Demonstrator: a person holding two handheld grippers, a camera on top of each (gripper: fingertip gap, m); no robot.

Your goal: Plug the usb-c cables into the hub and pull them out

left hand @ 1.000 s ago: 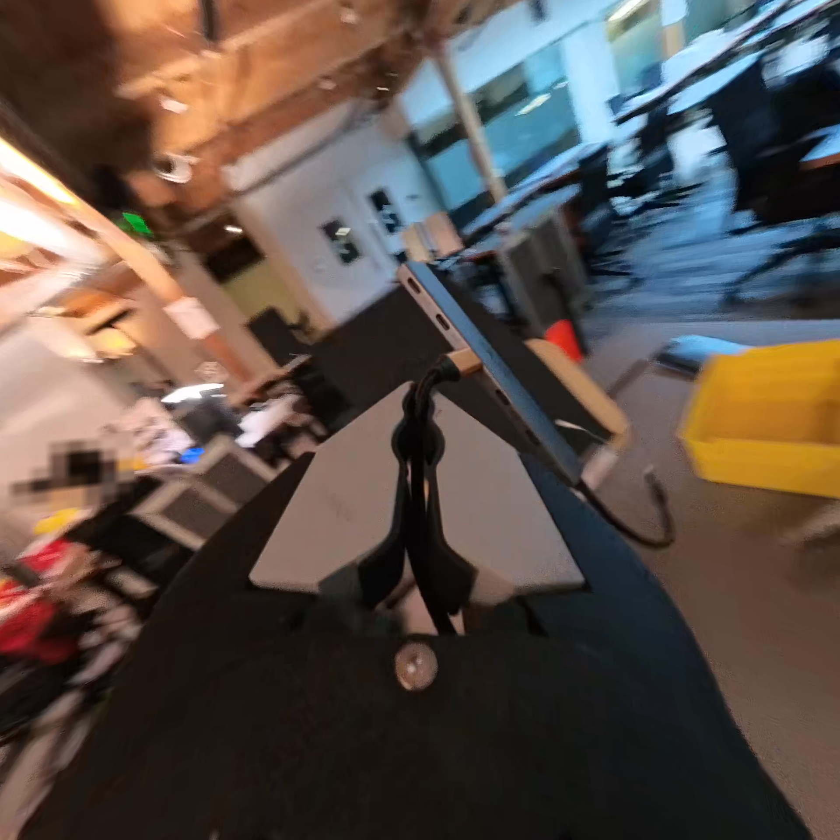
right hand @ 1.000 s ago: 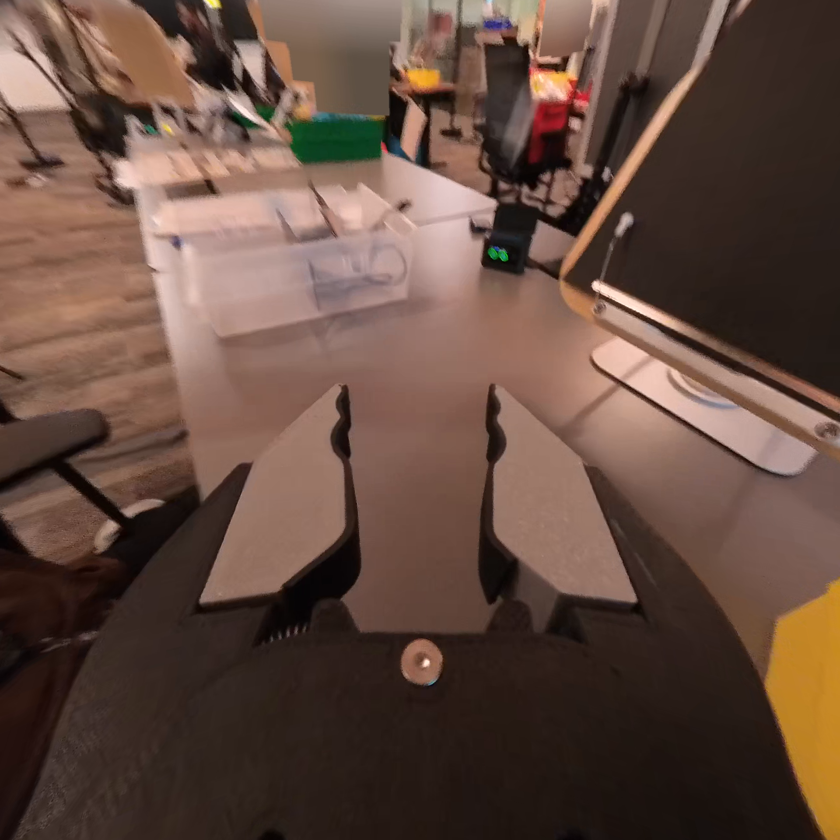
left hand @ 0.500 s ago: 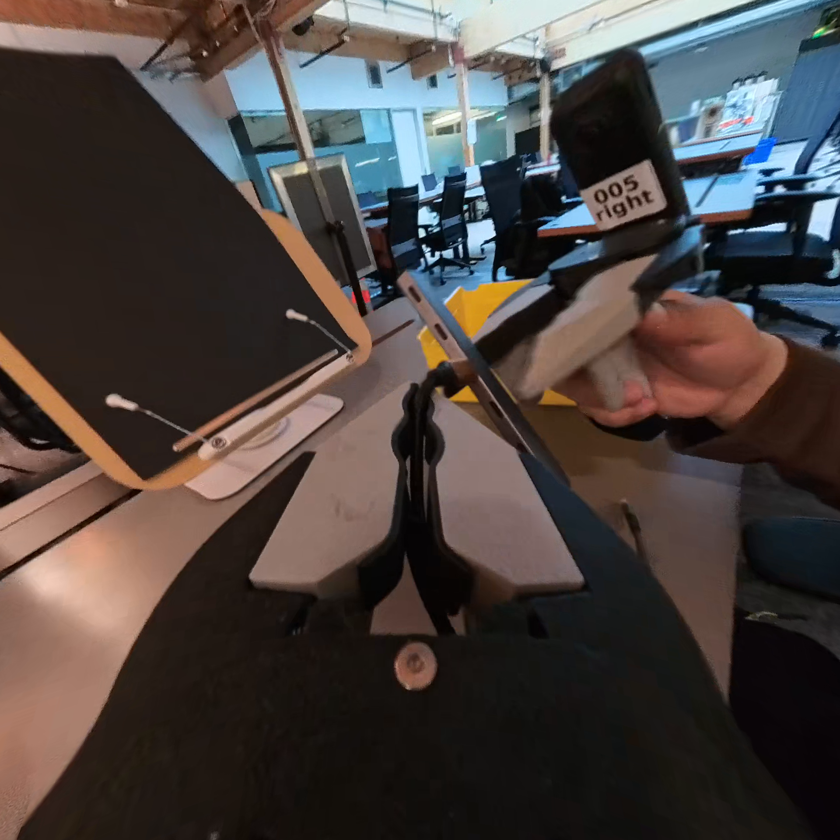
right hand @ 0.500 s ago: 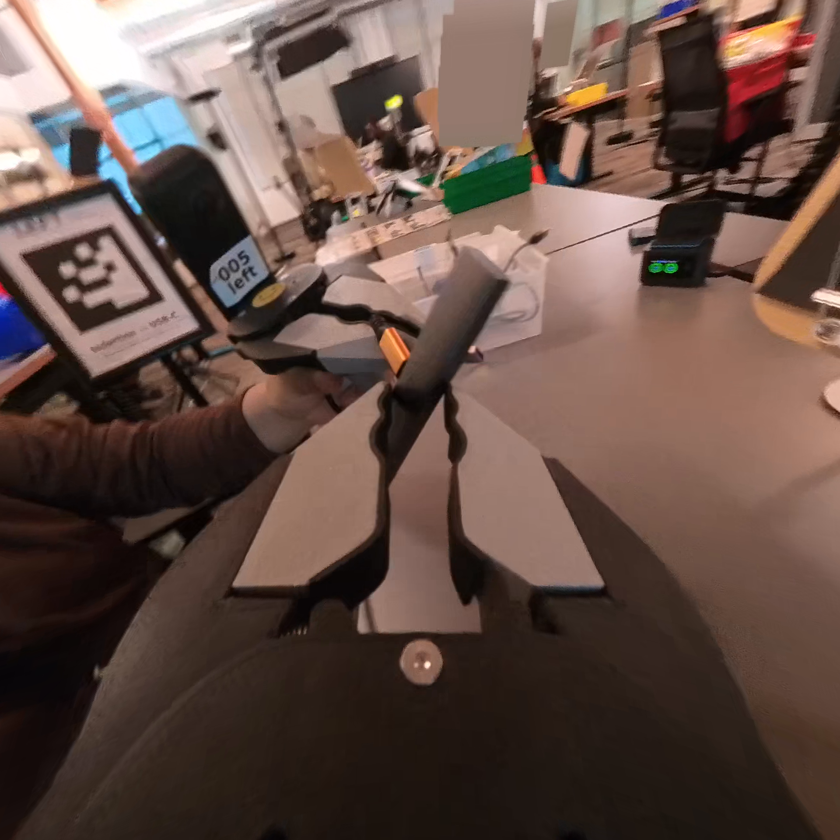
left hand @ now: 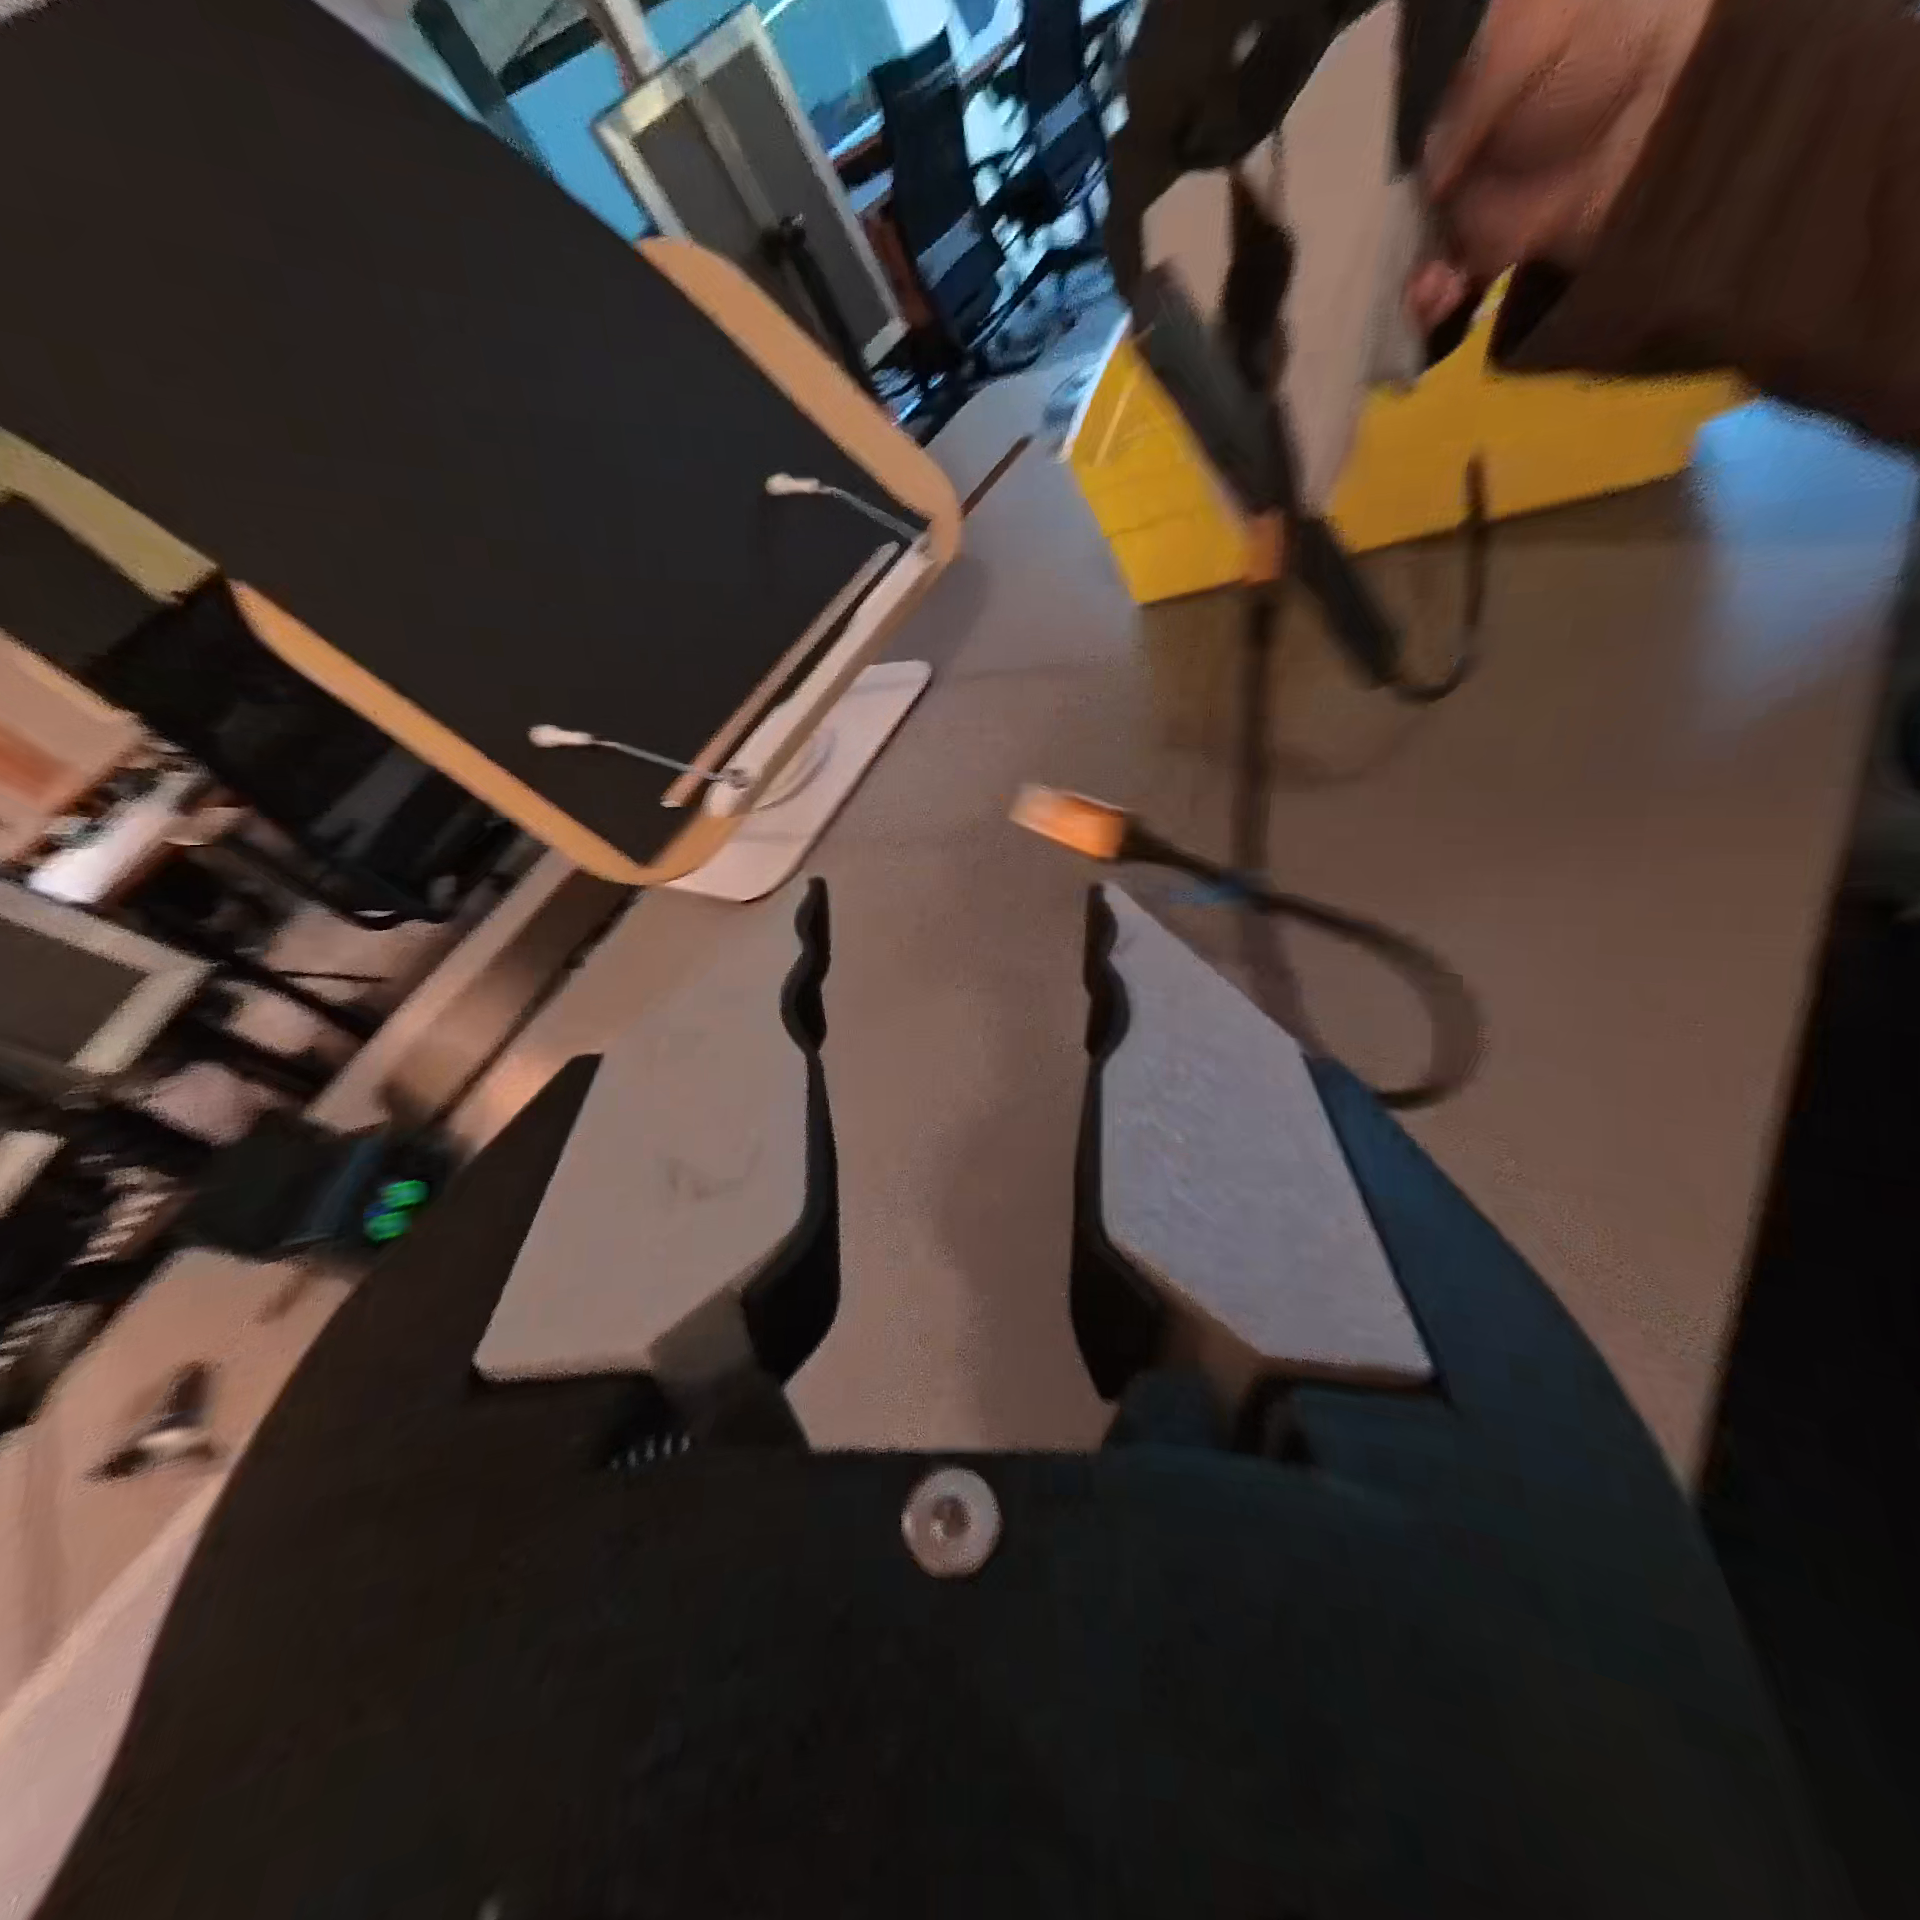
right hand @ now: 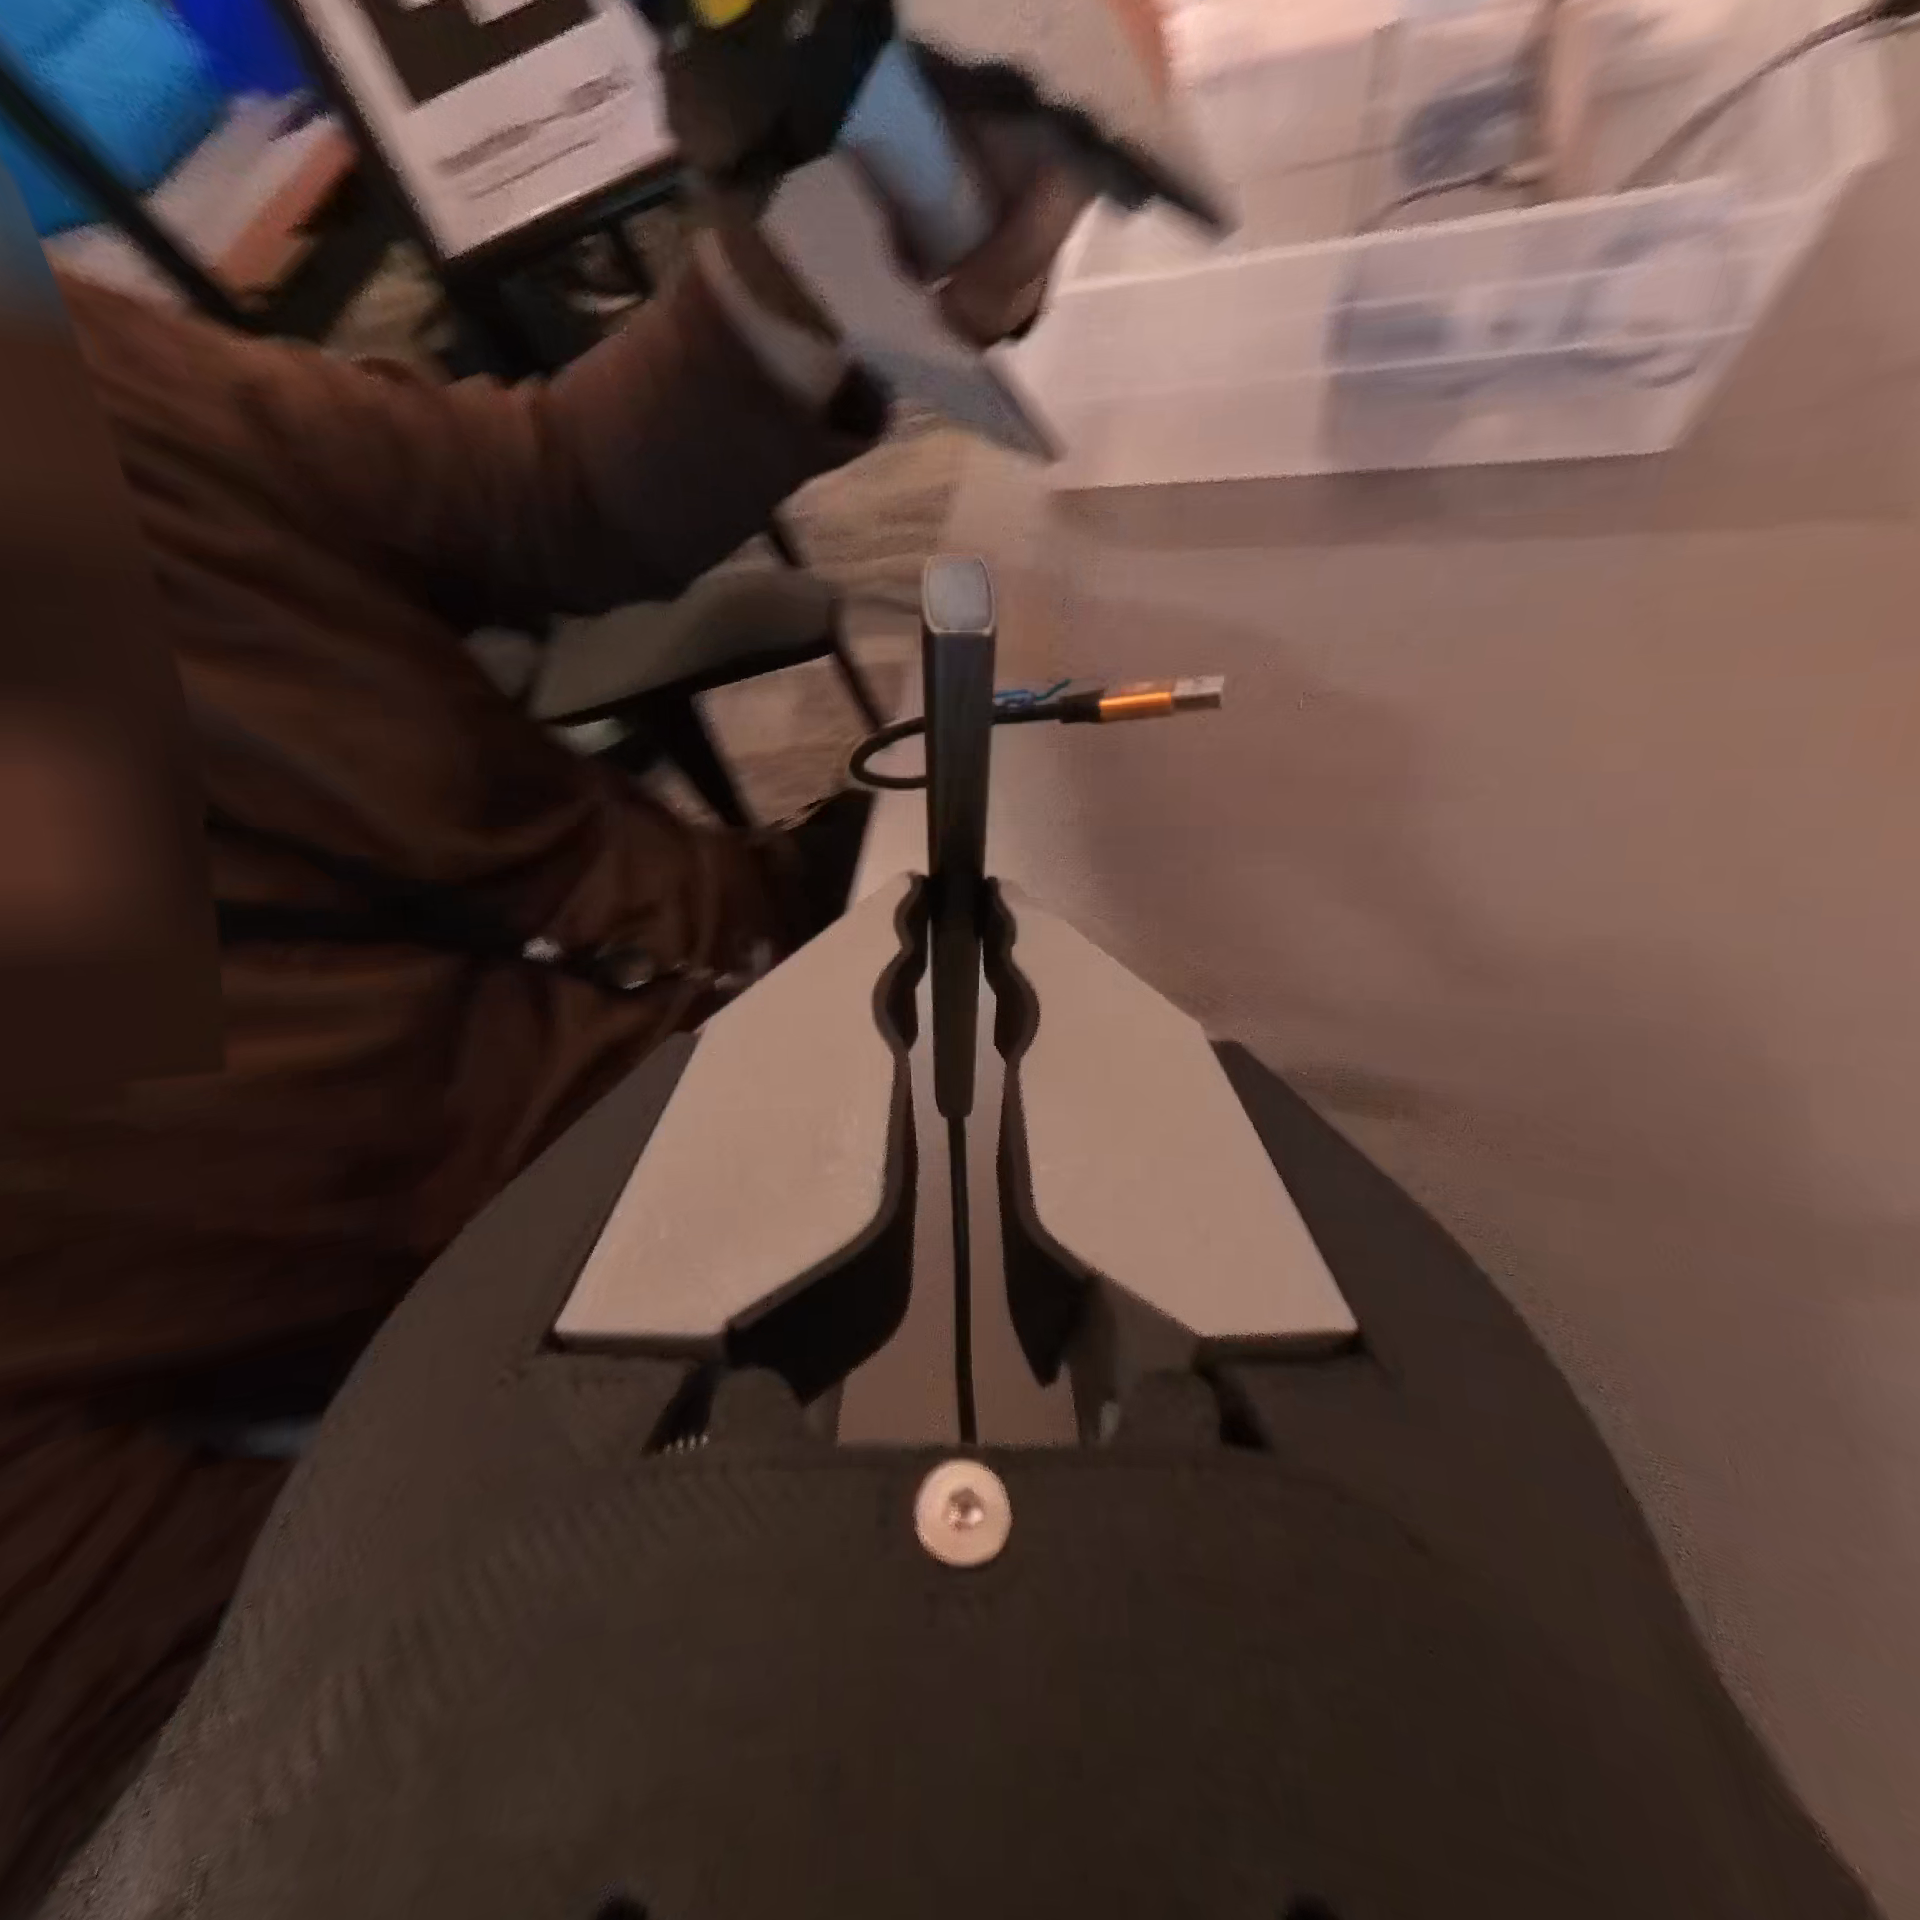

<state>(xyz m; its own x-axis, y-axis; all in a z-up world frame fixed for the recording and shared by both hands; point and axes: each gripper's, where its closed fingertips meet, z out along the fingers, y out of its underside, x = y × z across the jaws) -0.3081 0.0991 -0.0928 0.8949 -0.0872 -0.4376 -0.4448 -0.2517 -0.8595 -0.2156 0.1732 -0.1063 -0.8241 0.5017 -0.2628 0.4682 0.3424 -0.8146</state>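
My left gripper (left hand: 956, 914) is open and empty, low over the grey table (left hand: 1558, 883). Just ahead of its right finger is a black cable (left hand: 1439, 1023) with an orange plug (left hand: 1070, 826), which is free of the hub. My right gripper (right hand: 958, 896) is shut on the slim dark grey hub (right hand: 956, 727) and holds it upright; the hub's own thin cord (right hand: 961, 1278) runs back between the fingers. The orange plug (right hand: 1143, 698) shows just behind the hub. In the left wrist view the hub (left hand: 1226, 416) is blurred at the upper right, with cable hanging below it.
A black board with a tan edge (left hand: 468, 468) on a white stand leans over the table's left. A yellow bin (left hand: 1174, 509) stands behind the hub. A small black device with green lights (left hand: 384, 1210) sits left. A clear plastic box (right hand: 1455, 343) and a brown sleeve (right hand: 364, 727) show in the right wrist view. The grippers' ends are close to 12 centimetres from one another.
My left gripper has opened and let go of the cable, whose orange plug is now out of the hub and down by the table. My right gripper has shut on the hub.
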